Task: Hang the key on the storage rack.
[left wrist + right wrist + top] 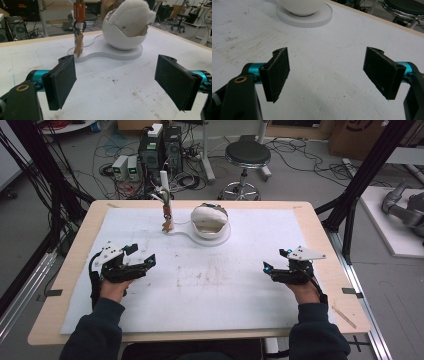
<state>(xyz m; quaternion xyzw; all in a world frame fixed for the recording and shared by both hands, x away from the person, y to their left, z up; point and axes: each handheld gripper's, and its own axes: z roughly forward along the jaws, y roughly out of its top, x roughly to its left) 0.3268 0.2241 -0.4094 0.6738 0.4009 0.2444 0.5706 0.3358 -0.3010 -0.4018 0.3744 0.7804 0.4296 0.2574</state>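
Note:
A white egg-shaped bowl stands on a flat white base at the far middle of the white mat. A fluffy white lining fills the bowl. At the base's left end a small post carries an orange tag and a hanging wooden charm. My left gripper hovers open at the mat's left, pointed at the bowl, nothing between its pads. My right gripper is open over bare mat at the right, with the base's rim far ahead.
The wooden table edge borders the mat. Behind the table are a black stool, computer boxes and loose cables on the floor. Black frame posts stand at both sides. The person's dark sleeves enter from below.

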